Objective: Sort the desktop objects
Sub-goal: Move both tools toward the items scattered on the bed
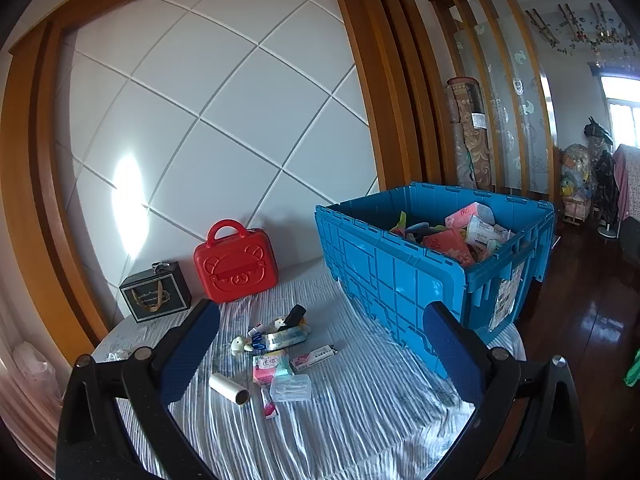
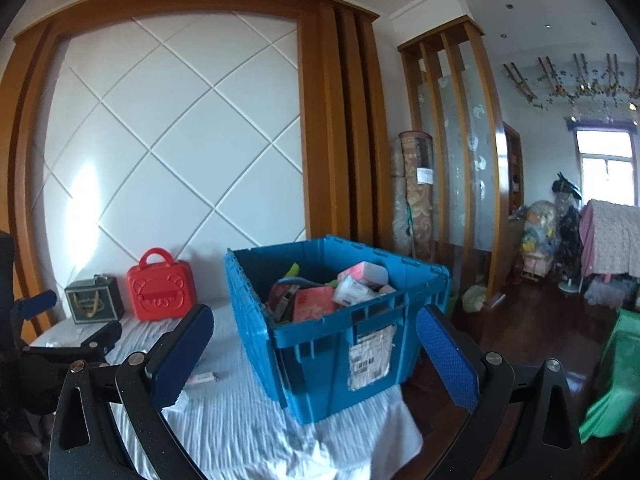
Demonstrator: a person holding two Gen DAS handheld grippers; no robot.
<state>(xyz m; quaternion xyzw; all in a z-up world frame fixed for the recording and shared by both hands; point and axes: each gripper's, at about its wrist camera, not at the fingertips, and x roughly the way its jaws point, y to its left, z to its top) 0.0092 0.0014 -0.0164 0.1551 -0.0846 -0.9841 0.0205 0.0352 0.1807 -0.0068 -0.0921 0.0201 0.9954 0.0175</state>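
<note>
On the cloth-covered counter (image 1: 352, 432) a loose pile of small items (image 1: 280, 360) lies unsorted beside the part-filled blue crate (image 1: 400, 276), while left gripper (image 1: 320, 356) and right gripper (image 2: 316, 354) hover wide-fingered and empty: sorting appears partway.

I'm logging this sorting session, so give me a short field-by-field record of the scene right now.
surface: striped cloth over the tabletop
bin: blue crate, open, already holding packets
loose items: white roll, clear box, pink packet, small plush toy, black object
back row: red case beside dark gift box, both against the wall
left hand-held gripper: open, holding nothing, above the loose items
right hand-held gripper: open, holding nothing, facing the crate
</note>
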